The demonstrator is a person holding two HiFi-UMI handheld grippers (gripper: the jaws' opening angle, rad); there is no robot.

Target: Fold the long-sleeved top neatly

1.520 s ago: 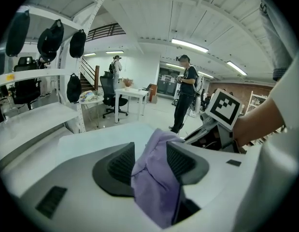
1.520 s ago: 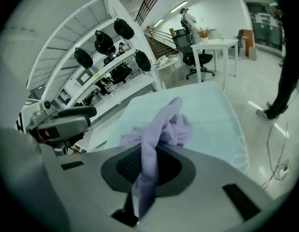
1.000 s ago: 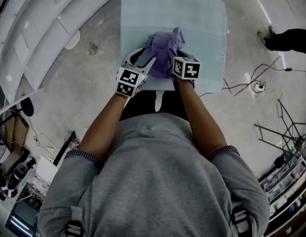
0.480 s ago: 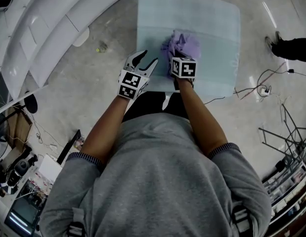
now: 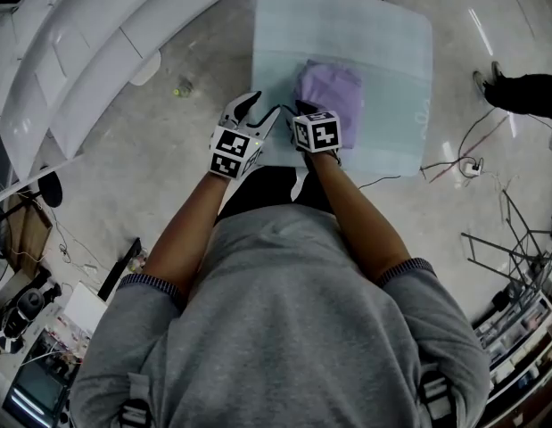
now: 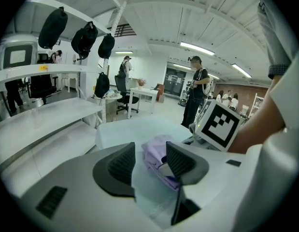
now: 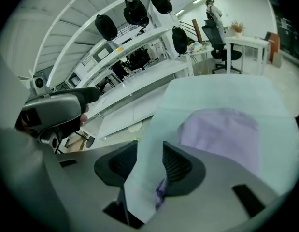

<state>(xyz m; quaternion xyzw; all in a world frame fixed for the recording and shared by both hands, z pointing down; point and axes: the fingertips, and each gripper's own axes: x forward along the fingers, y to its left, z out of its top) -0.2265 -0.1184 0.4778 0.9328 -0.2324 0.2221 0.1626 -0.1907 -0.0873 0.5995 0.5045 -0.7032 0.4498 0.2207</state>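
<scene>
Now the folded purple top (image 5: 331, 92) is lying on the pale table (image 5: 383, 34), just beyond the right gripper (image 5: 300, 114), whose jaws are opening, seemingly clear of the cloth. The left gripper (image 5: 260, 110) is hovering agape and empty, further off to the bundle's left.

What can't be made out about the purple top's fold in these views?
- Head view: the near edge of the top is behind the right gripper, whose jaws are opening with a cloth bit low between them.
- Left gripper view: the left gripper has one jaw covering the top's right side.
- Every view: no sleeve can be picked out in the folded cloth.
</scene>
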